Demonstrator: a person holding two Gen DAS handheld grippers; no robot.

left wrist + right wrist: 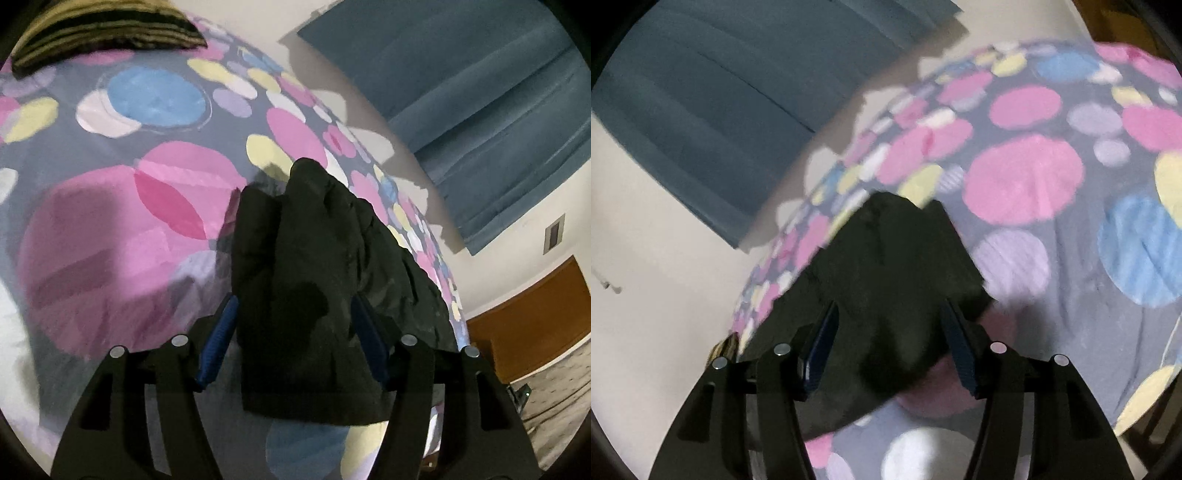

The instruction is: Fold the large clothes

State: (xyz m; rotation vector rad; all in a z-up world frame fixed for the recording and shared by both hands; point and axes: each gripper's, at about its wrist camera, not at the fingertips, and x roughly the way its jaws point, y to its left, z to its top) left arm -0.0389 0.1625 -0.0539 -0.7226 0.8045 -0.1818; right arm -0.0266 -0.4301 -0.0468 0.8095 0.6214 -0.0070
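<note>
— So where is the dark garment (314, 280) lying?
— On the bed (110, 229), on its spotted cover, near the bed edge that faces the blue curtain (480, 92). It lies in a long crumpled band along that edge.
— And the left gripper (291, 332)?
— Its blue pads (218, 343) stand apart on either side of the garment's near end. The cloth fills the gap between them, but I cannot tell whether they press on it.
— The right gripper (890, 332)?
— Much the same: jaws parted, a smoother dark flap of the garment between them, and the right pad looks clear of the cloth.
— Does one view show anything the other misses?
— The left wrist view shows a striped pillow (99, 33) at the far end of the bed and a brown wooden door (535, 317) beyond the curtain. The right wrist view is blurred, yet it alone shows pale spots of the cover just below the garment.
</note>
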